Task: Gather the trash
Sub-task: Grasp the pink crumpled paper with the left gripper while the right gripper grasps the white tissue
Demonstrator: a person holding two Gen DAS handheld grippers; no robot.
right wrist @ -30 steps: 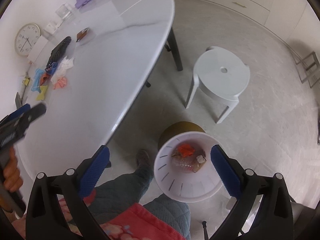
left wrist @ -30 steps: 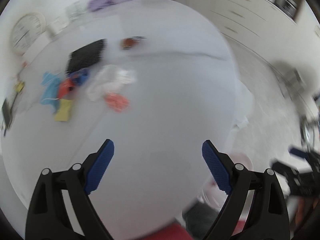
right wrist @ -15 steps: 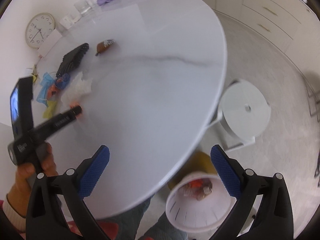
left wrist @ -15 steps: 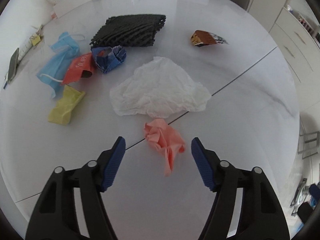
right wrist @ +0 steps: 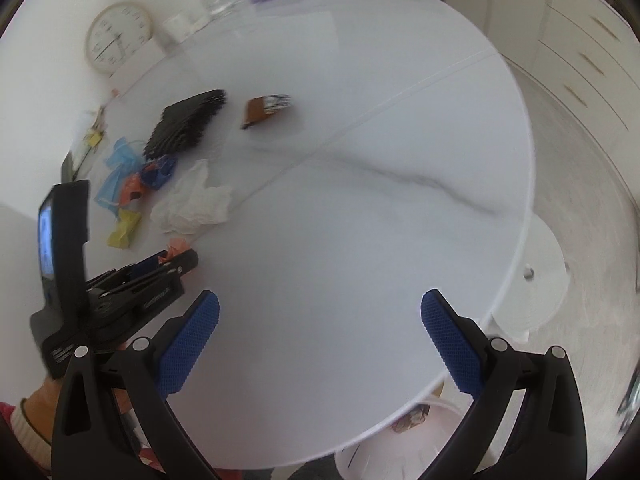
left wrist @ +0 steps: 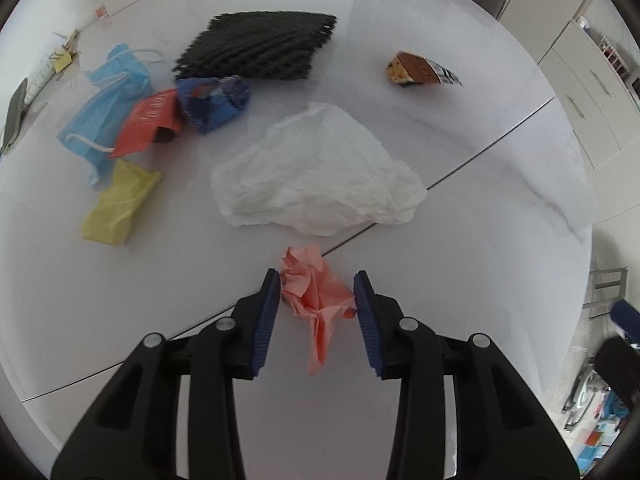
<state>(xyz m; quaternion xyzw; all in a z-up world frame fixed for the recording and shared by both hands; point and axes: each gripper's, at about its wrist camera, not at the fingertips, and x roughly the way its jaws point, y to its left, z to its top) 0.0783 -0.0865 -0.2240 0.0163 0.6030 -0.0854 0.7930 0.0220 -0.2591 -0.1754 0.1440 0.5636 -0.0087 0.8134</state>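
Two hand-held grippers are over the white marble table [left wrist: 480,208]. The left hand-held gripper [left wrist: 316,292] is down at the tabletop with its blue pads on either side of a crumpled pink paper [left wrist: 316,288]; the left pad touches the wad, the right pad sits against its edge, and a tail of the paper trails back between the fingers. The jaws have narrowed around it, though I cannot tell whether it is firmly pinched. The wad lies right on the seam of the table.

Just beyond it spreads a crumpled white tissue [left wrist: 320,176]. Farther left lie a yellow scrap [left wrist: 120,204], a red wrapper [left wrist: 148,124] overlapping a blue face mask [left wrist: 108,104], and a dark blue wrapper [left wrist: 212,100] touching the red one. Behind those rests a black mesh mat [left wrist: 260,46], and off to the right, apart from the rest, a brown snack wrapper [left wrist: 420,72].

The right hand-held gripper [right wrist: 320,328] hangs above the bare near part of the table, its jaws spread wide with nothing between them. From its view the left hand-held gripper shows at the left, nose down at the pink wad. A white trash bin [right wrist: 384,452] peeks out below the table's edge, with some scraps inside. A white stool [right wrist: 540,272] stands on the floor beside the table, and a round clock [right wrist: 118,36] leans at the far side.
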